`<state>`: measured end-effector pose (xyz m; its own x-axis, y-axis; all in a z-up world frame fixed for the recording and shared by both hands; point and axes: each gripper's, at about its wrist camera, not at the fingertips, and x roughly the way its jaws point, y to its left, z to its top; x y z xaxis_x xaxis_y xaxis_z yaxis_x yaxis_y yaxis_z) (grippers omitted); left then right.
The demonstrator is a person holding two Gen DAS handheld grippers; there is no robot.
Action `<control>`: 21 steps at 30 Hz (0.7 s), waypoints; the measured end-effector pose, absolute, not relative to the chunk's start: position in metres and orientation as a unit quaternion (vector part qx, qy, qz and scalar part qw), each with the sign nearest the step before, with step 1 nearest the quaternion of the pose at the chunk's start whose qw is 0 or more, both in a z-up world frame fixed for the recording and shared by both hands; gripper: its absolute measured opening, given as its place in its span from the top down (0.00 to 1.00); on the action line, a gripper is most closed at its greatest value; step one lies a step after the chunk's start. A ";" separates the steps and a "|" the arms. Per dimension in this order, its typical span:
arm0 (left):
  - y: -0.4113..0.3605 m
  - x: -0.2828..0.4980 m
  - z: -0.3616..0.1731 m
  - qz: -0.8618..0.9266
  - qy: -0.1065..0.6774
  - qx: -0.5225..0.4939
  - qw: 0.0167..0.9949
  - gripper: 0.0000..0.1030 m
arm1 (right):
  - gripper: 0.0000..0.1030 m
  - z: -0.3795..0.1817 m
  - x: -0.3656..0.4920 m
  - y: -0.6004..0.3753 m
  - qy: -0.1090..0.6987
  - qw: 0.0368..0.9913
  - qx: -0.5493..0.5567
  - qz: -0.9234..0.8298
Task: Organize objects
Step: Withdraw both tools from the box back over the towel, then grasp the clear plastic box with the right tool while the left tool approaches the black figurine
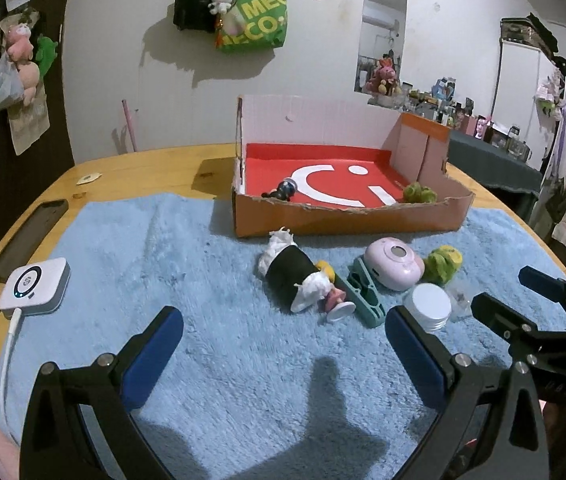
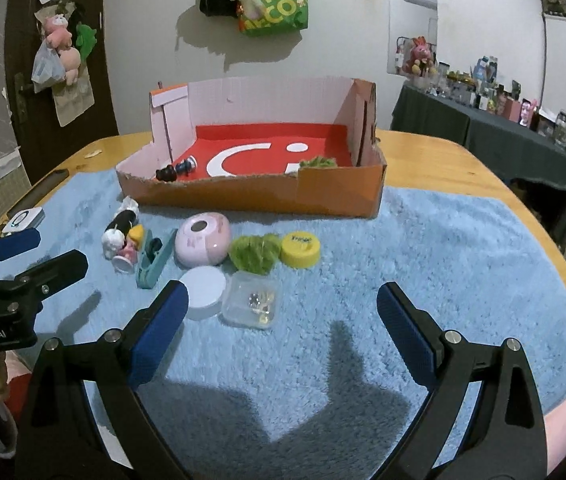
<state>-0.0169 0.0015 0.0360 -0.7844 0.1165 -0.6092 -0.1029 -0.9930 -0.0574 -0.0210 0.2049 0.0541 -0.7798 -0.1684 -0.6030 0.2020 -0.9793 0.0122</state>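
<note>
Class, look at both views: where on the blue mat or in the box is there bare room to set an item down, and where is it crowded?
Free: the blue mat right of the yellow cap; the mat between the white charger and the doll; the cardboard box floor between its small figure and green scrunchie. Crowded: the cluster before the box, around the pink case, white lid and clear box.

Fluffy blue mat (image 2: pixel 423 240) – orange box (image 2: pixel 335 196), red floor, white smiley – yellow lid (image 2: pixel 300 249), pink case (image 2: pixel 202 242)

Home: plush toys (image 1: pixel 23 60), tote bag (image 1: pixel 259 16)
</note>
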 end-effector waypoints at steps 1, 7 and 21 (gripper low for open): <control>0.002 -0.018 0.035 0.944 -0.010 -0.324 0.057 0.00 | 0.06 0.053 -0.021 0.205 0.027 0.098 0.318 -0.943; -0.001 -0.034 0.032 0.941 -0.006 -0.335 0.042 0.00 | 0.06 0.046 -0.025 0.208 0.025 0.094 0.329 -0.939; -0.013 -0.078 0.019 0.921 0.009 -0.389 0.029 0.00 | 0.06 0.026 -0.037 0.208 0.040 0.089 0.362 -0.927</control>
<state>-0.0784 -0.0126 0.0194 -0.6960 0.0457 -0.7166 -0.0594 -0.9982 -0.0060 -0.0370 0.2083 0.0261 -0.7219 -0.1356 -0.6785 0.1931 -0.9811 -0.0093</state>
